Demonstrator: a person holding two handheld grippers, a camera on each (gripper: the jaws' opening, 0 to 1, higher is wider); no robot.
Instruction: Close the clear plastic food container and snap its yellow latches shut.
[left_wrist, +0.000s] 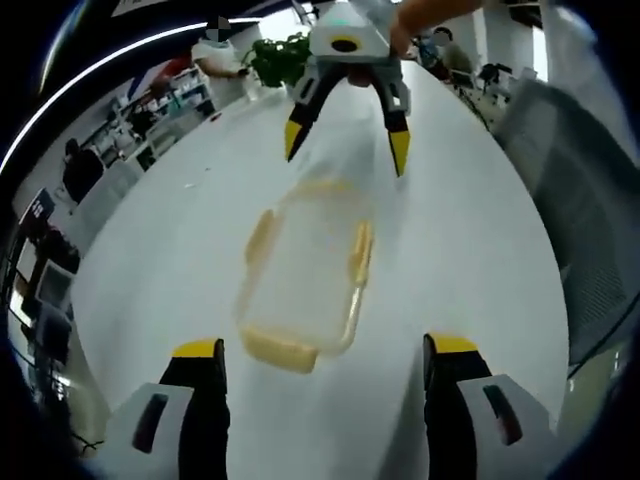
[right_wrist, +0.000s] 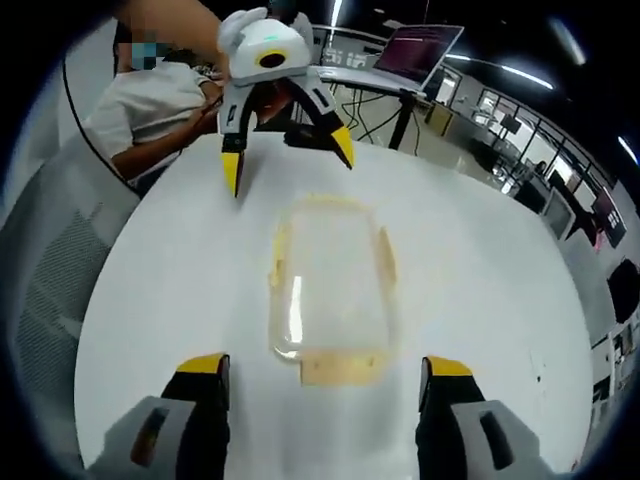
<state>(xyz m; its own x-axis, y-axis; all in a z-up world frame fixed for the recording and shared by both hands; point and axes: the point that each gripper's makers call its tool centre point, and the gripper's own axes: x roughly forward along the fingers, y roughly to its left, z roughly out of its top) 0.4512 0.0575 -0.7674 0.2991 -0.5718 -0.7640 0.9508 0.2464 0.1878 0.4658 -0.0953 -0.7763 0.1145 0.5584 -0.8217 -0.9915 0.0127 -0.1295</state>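
The clear plastic food container (left_wrist: 305, 270) lies lengthwise on the white table (left_wrist: 470, 250), with its lid resting on top. Pale yellow latches show on its long sides (left_wrist: 360, 250) and at the near end (left_wrist: 280, 350). In the right gripper view the container (right_wrist: 330, 285) has its near latch (right_wrist: 343, 368) sticking out flat. My left gripper (left_wrist: 325, 350) is open just short of one end; my right gripper (right_wrist: 325, 365) is open at the opposite end. Each faces the other: the right gripper (left_wrist: 346, 146) and the left gripper (right_wrist: 287, 158) both hover with jaws spread, holding nothing.
A grey mesh chair (right_wrist: 50, 260) stands at the table's edge, also seen as the mesh chair (left_wrist: 590, 200). A seated person in a white shirt (right_wrist: 150, 100) is beyond the table. A laptop on a stand (right_wrist: 415, 50) and a potted plant (left_wrist: 275, 55) stand farther off.
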